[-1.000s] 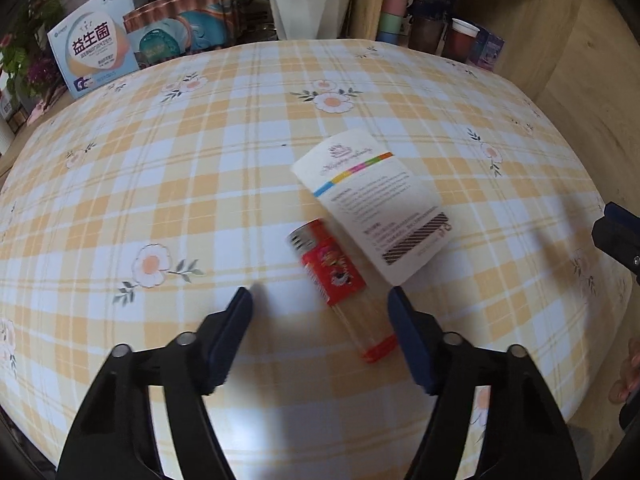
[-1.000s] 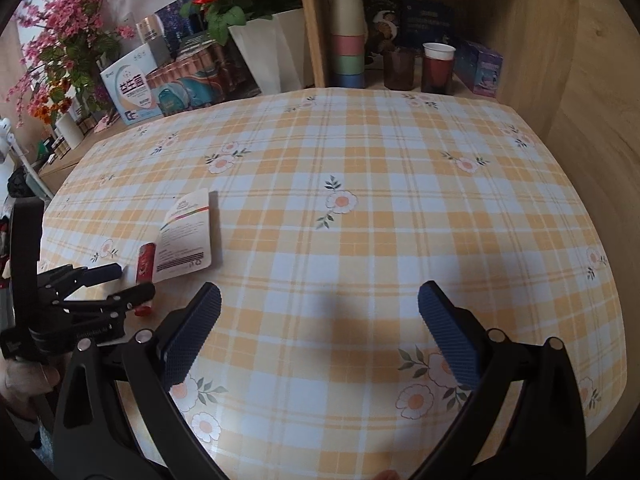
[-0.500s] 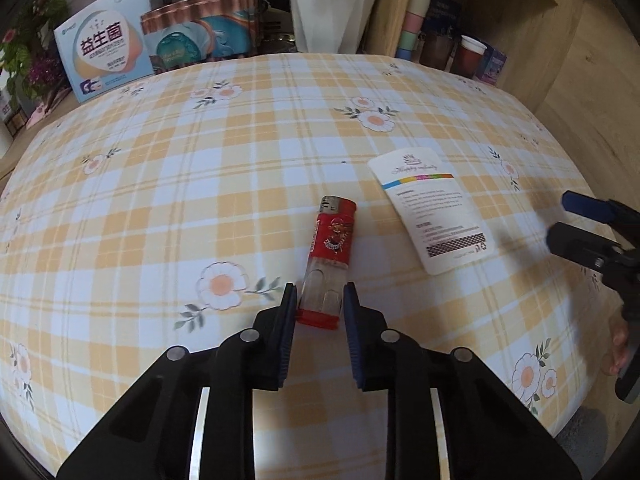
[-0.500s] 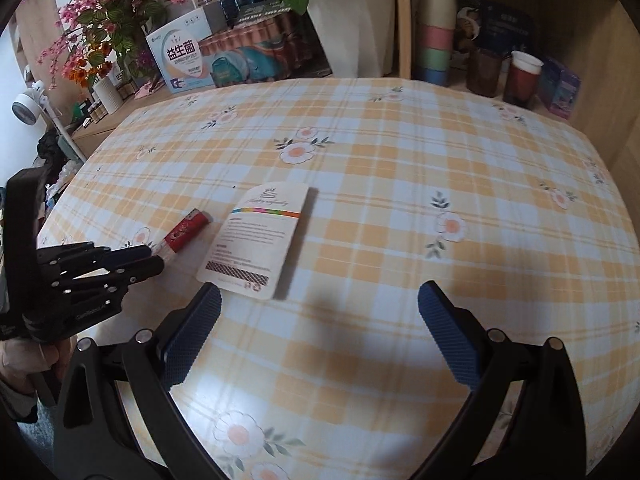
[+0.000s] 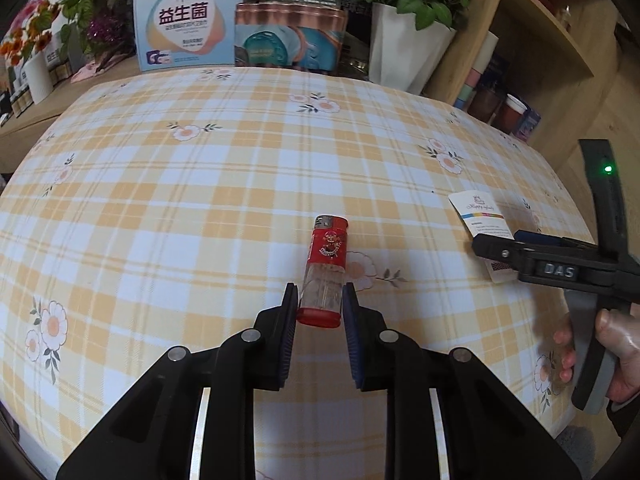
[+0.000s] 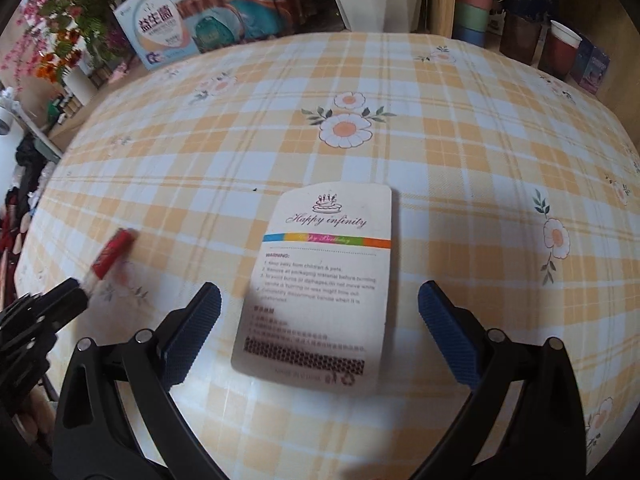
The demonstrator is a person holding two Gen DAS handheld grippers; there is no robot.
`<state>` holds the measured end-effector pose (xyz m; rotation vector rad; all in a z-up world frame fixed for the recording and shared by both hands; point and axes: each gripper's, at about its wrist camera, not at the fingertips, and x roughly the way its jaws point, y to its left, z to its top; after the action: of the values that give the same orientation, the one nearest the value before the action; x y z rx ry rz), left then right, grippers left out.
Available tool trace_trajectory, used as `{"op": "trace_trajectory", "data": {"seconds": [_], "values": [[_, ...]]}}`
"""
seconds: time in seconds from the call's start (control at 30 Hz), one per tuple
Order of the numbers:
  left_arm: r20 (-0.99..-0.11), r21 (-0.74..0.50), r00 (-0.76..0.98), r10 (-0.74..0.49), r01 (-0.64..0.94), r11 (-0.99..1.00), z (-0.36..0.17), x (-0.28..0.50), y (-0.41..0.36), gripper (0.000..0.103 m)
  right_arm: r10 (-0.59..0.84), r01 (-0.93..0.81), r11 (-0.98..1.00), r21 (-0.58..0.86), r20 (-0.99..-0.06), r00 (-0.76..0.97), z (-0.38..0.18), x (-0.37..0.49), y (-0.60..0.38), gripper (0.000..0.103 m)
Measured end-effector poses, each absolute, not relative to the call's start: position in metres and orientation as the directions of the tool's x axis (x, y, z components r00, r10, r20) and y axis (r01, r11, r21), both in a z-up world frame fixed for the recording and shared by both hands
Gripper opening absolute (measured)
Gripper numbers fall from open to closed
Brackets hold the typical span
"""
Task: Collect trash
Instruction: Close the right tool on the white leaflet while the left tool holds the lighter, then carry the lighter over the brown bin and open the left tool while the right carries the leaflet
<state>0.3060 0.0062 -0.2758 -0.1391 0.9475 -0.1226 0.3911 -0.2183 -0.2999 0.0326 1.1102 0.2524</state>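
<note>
While my left gripper (image 5: 319, 305) has its jaws closed in on the lighter (image 5: 324, 270), the clear lower body and red base of that lighter sit between the two pads, pinched from both sides, and its red label and metal head stick out forward beyond the tips. From this view I cannot tell whether the lighter rests on the checked surface (image 5: 200, 200) or is raised just off it.

My right gripper (image 6: 320, 308) has its jaws spread wide and holds nothing. The white card (image 6: 320, 280) lies flat on the surface between the two blue pads (image 6: 192, 332), its printed warning text and its bar-patterned lower edge reaching back toward me past the fingertips, its cake emblem end pointing away. Neither pad touches the card; each stands off to one side of it.

Taking the card as the landmark: the lighter lies to the card's left, well apart from it, with my left gripper at its near end. In the left wrist view, my right gripper (image 5: 494, 247) covers the near part of the card (image 5: 480, 216). Beyond the card's far end, past the edge of the surface, stand a blue and white box (image 6: 160, 32), a white planter (image 5: 404, 56) and stacked cups (image 6: 474, 12).
</note>
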Motion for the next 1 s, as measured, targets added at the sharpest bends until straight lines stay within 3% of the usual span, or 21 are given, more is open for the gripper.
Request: {"op": "trace_trajectory", "data": {"seconds": [0.17, 0.2, 0.27, 0.3, 1.0], "values": [[-0.793, -0.193, 0.583, -0.180, 0.040, 0.980, -0.276, 0.299, 0.015, 0.022, 0.128, -0.173, 0.983, 0.059, -0.898, 0.420, -0.303, 0.394, -0.208, 0.097], [-0.791, -0.195, 0.584, -0.182, 0.040, 0.980, -0.276, 0.297, 0.016, 0.022, 0.125, -0.178, 0.983, 0.053, -0.900, 0.418, -0.303, 0.394, -0.208, 0.094], [-0.787, -0.204, 0.589, -0.185, 0.035, 0.978, -0.275, 0.294, 0.019, 0.022, 0.123, -0.205, 0.978, 0.036, -0.896, 0.427, -0.300, 0.391, -0.205, 0.075], [-0.783, -0.211, 0.592, -0.190, 0.034, 0.977, -0.273, 0.292, 0.021, 0.022, 0.129, -0.215, 0.976, 0.038, -0.893, 0.431, -0.297, 0.389, -0.205, 0.073], [-0.729, -0.211, 0.646, -0.228, 0.105, 0.972, -0.230, 0.259, 0.022, 0.021, 0.324, -0.265, 0.941, 0.208, -0.779, 0.537, -0.230, 0.324, -0.224, 0.073]]}}
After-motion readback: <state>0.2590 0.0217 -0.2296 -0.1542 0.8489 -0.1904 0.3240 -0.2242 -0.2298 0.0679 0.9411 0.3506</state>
